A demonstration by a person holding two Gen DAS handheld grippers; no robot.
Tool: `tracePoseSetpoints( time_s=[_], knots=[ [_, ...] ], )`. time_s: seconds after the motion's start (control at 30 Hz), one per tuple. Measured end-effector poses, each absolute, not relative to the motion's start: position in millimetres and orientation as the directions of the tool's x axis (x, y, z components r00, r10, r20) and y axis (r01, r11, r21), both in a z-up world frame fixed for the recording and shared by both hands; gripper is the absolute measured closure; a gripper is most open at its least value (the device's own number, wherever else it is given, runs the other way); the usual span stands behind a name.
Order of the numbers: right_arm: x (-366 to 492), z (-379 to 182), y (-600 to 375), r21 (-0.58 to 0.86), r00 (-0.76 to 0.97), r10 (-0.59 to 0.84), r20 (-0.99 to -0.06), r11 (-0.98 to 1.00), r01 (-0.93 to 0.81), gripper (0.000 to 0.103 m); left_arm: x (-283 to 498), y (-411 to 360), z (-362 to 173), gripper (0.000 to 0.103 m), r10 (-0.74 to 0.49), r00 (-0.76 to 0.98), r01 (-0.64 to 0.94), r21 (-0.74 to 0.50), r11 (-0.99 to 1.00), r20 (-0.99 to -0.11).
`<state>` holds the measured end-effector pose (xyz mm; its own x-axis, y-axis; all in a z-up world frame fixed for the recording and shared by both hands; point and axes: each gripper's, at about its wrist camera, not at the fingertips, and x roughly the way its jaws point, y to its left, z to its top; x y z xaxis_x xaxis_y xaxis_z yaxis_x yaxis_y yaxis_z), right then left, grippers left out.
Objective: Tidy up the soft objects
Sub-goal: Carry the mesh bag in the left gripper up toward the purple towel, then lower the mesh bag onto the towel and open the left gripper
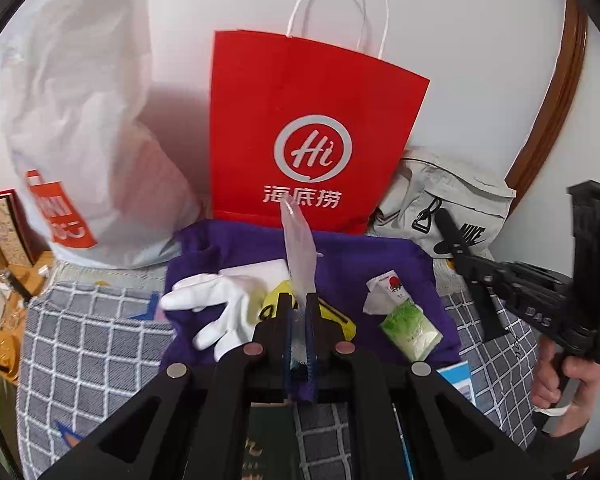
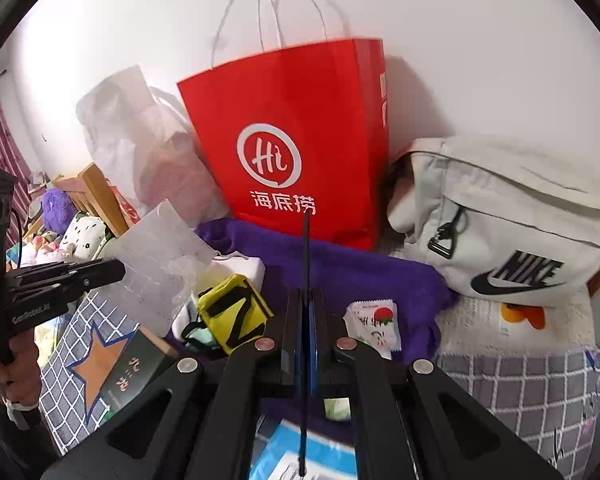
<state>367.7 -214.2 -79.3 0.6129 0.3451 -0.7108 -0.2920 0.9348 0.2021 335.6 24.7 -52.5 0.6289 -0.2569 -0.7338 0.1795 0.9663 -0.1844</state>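
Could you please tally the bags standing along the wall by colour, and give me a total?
Red: 1, the paper bag with white handles.
White: 1, the crumpled plastic bag to its left in the left wrist view.
Pale grey: 1, the Nike bag to its right.
Total: 3 bags.

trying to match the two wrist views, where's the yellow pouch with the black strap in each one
Left wrist: the yellow pouch sits at centre, mostly hidden behind the left gripper.
Right wrist: left of centre, in plain view on the purple cloth.
Shared landmark: the red paper bag behind it.
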Motion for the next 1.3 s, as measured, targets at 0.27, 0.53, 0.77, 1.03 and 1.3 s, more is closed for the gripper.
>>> tracePoseSetpoints(
  time_s=[0.27,0.53,0.77,1.03,1.3],
  knots=[
    [407.8,-125.3,-218.2,0.242,0.538,0.359,-0.763,0.93,-0.277,0.1,365.0,14.0,-79.3,0.096,-0.284,0.588,0.197,-0.206,0.959,-0.757],
    [430.8,-164.7,-224.5,0.338,0.428,0.419,-0.801,0.906,-0.253,0.1,388.6,17.4,-110.8,0.096,-0.29,0.542,0.187,-0.224,0.957,-0.789],
    [444.0,-188.4,-235.5,0.326,0.402,0.369,-0.838,0.929,-0.175,0.098,398.5,20.7,-126.8,0.095,-0.295,0.51,0.169,-0.242,0.955,-0.808],
    [447.4,-194.1,-234.1,0.32,0.392,0.354,-0.849,0.935,-0.151,0.094,399.9,19.1,-131.8,0.085,-0.29,0.483,0.166,-0.238,0.957,-0.826],
    [431.4,-182.6,-233.8,0.269,0.422,0.307,-0.853,0.952,-0.148,0.065,390.7,17.1,-120.0,0.062,-0.259,0.483,0.168,-0.201,0.965,-0.837]
  ],
)
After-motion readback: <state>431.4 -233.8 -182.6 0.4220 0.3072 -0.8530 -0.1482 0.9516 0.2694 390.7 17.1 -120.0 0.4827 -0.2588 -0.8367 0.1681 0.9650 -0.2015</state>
